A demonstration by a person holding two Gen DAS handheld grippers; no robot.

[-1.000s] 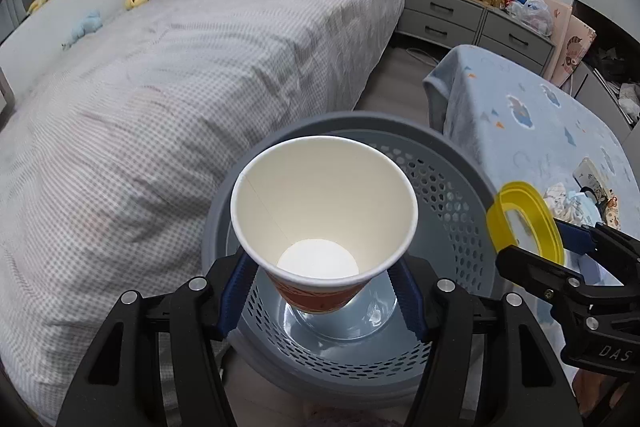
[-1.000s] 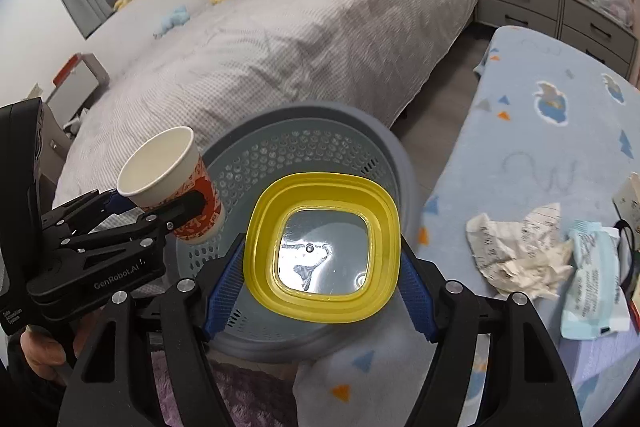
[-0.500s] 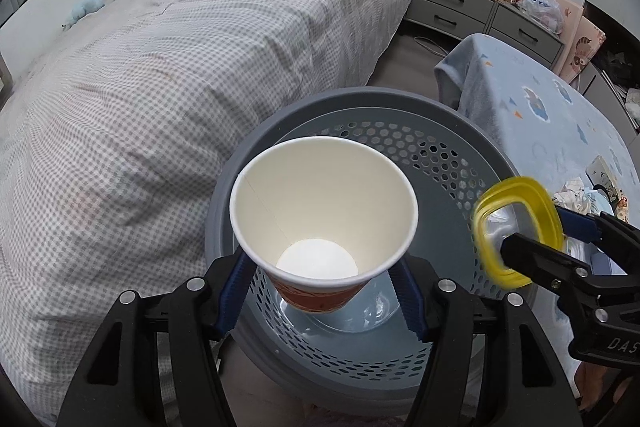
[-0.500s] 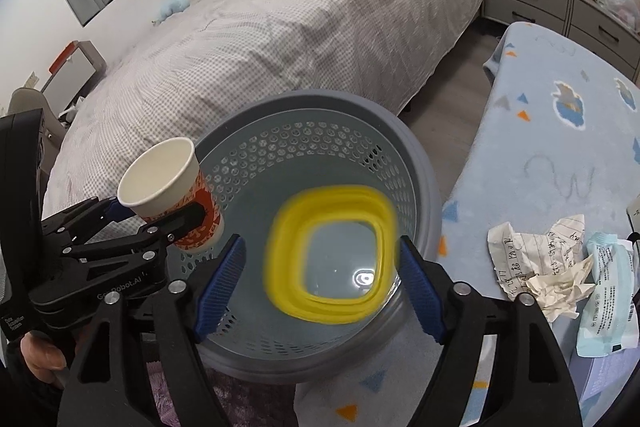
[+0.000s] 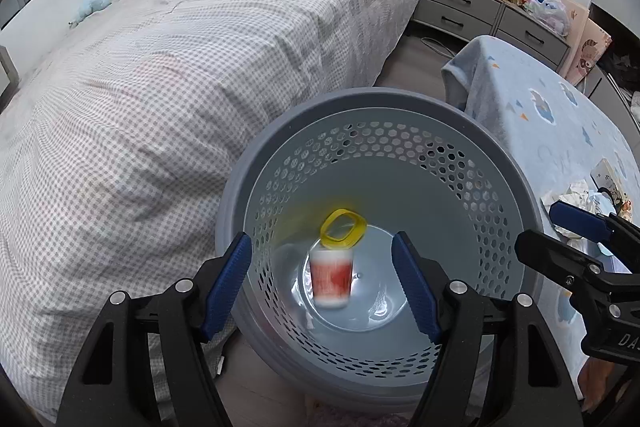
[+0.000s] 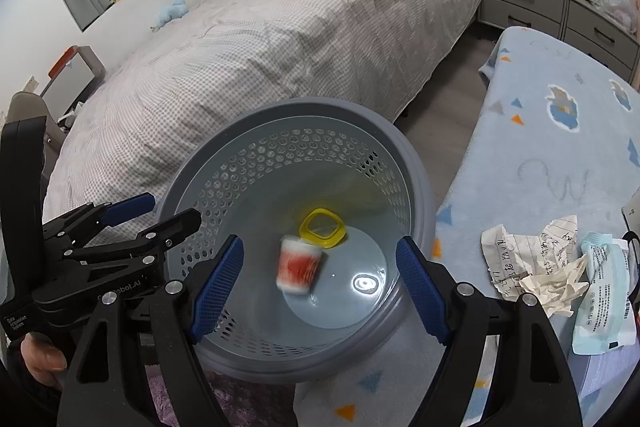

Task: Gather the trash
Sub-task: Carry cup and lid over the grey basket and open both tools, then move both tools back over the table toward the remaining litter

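A grey perforated bin stands on the floor between the bed and a blanket-covered surface. Inside it a red-and-white paper cup is blurred in mid-fall near the bottom. A yellow-rimmed lid lies just behind it. My left gripper hangs above the bin with its jaws opening and nothing between them. My right gripper is open and empty over the same bin, with the cup and lid below. Each gripper shows in the other's view, the left and the right.
Crumpled paper and a pale blue packet lie on the blue patterned blanket to the right. A checked bed with stuffed toys fills the left. Grey drawers stand at the back. A hand holds the left gripper.
Both grippers opened. The yellow lid dropped from the right gripper first, then the paper cup left the left gripper. Both now lie low inside the bin.
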